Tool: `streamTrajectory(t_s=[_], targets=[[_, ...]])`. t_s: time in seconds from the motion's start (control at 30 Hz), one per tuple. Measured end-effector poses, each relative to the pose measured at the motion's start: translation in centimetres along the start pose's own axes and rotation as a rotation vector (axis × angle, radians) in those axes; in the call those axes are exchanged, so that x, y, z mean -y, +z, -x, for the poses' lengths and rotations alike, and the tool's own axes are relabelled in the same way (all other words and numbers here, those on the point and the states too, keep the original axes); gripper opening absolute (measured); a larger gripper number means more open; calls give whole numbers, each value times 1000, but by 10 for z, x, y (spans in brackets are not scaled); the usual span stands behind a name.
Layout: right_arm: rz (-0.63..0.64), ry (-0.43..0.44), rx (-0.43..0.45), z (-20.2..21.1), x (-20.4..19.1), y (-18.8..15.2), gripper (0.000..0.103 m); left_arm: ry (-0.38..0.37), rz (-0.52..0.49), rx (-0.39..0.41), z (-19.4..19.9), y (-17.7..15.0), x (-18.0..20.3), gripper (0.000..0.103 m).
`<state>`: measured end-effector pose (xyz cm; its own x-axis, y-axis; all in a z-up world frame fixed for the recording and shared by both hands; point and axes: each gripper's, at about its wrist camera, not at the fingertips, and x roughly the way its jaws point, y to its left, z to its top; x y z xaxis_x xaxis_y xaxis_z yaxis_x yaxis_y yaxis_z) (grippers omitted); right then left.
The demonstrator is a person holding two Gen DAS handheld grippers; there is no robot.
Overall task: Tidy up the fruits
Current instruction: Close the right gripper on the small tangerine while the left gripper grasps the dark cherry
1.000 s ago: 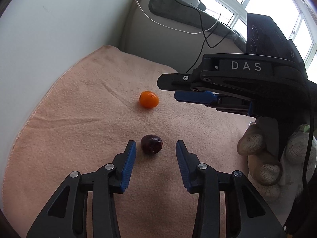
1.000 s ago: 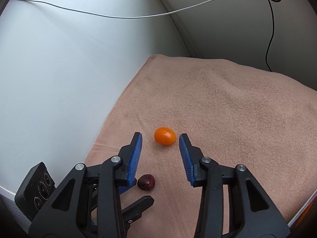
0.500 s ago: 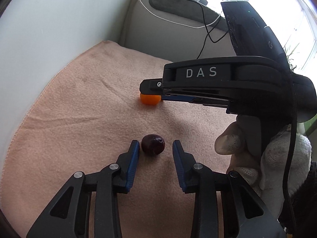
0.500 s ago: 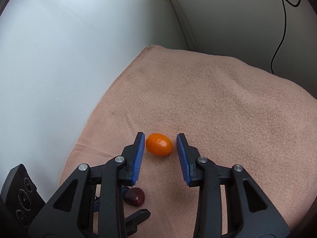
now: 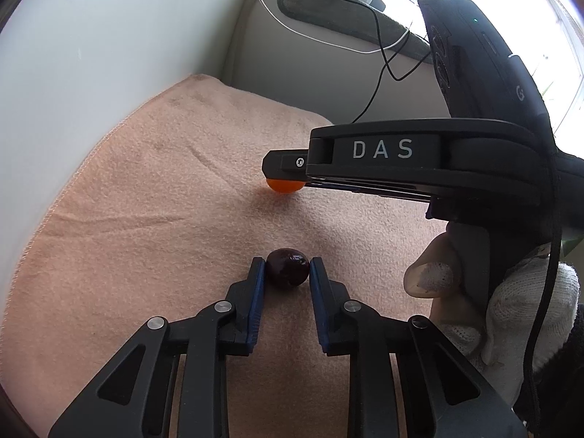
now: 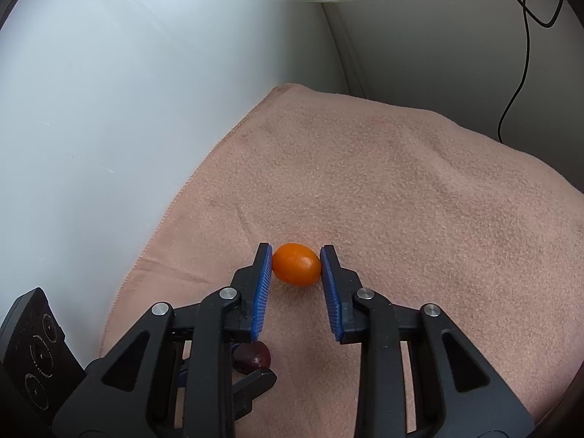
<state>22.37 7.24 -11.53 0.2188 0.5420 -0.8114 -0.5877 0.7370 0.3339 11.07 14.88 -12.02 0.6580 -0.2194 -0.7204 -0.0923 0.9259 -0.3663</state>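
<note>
A dark red cherry [image 5: 286,267] lies on the peach towel [image 5: 146,189], and my left gripper [image 5: 286,272] is shut on it, both blue pads against its sides. Farther back a small orange fruit [image 6: 296,264] rests on the same towel. My right gripper [image 6: 296,266] is shut on the orange fruit, a pad touching each end. In the left wrist view the right gripper's black body [image 5: 401,160] hides most of the orange fruit [image 5: 283,185]. The cherry [image 6: 253,356] shows partly beneath the right gripper's left arm.
A pale wall [image 6: 109,109] borders the towel on the left, and a grey ledge [image 5: 310,58] with black and white cables runs behind it. A gloved hand [image 5: 474,292] holds the right gripper. The towel's right part [image 6: 438,200] is bare.
Both grippers have closed from wide open onto their fruits: the left onto the cherry, the right onto the orange fruit. The right gripper also slid forward over the orange fruit.
</note>
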Motion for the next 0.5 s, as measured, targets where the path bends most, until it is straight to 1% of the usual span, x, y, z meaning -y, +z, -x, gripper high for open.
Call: streamTrajectory(t_s=[0.23,0.5], targets=[[2,11,49,34,1,-9,28,17,-25,29,14,-6,6,23],[-14,32,88,68,5,-26,28,5,-43,81,41,-18,23,23]])
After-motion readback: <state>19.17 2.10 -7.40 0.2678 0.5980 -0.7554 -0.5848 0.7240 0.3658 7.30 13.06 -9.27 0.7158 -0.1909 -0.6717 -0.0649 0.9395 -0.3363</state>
